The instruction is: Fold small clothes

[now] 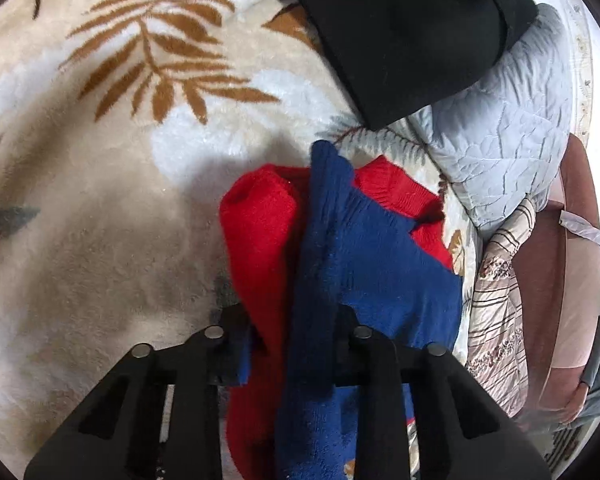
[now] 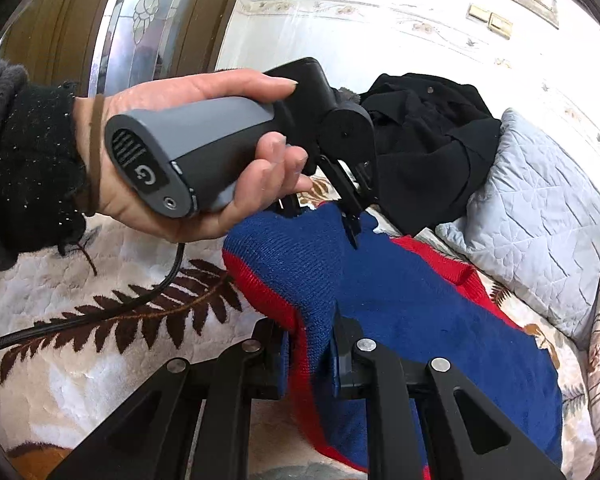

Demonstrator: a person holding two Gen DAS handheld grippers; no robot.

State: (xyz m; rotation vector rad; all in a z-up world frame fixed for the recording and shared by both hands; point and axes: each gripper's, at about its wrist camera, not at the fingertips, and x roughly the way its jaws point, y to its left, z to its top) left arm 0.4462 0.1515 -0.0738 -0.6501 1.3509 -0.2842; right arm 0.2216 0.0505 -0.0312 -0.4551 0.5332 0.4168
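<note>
Blue-and-red knit is what both my tongs have hold of: a small sweater [image 1: 352, 256], blue on one face and red on the other, lifted in a bunched hump over the leaf-patterned fleece blanket [image 1: 112, 184] on the bed. From the left wrist view, my left tongs [image 1: 296, 344] are clenched on a thick gather of the blue and red fabric, which fills the gap between the pads. From the right wrist view, my right tongs [image 2: 306, 354] are clamped on another edge of the same garment, where a red layer meets the blue. That view also shows the person's left hand [image 2: 204, 160] around the grey handle, with the far tips of the left tongs biting the blue knit further along.

I judge this as the start of a fold: the garment is gripped at two points but not yet laid flat, and most of it hangs crumpled between the grips. A black garment [image 1: 412, 36] lies heaped beyond it, close to a pale quilted pillow [image 1: 504, 120].

Next, I think, the two grips need to draw apart to tension the knit, then lower it onto bare blanket, well clear of the black heap, so one side can be carried over the other squarely
</note>
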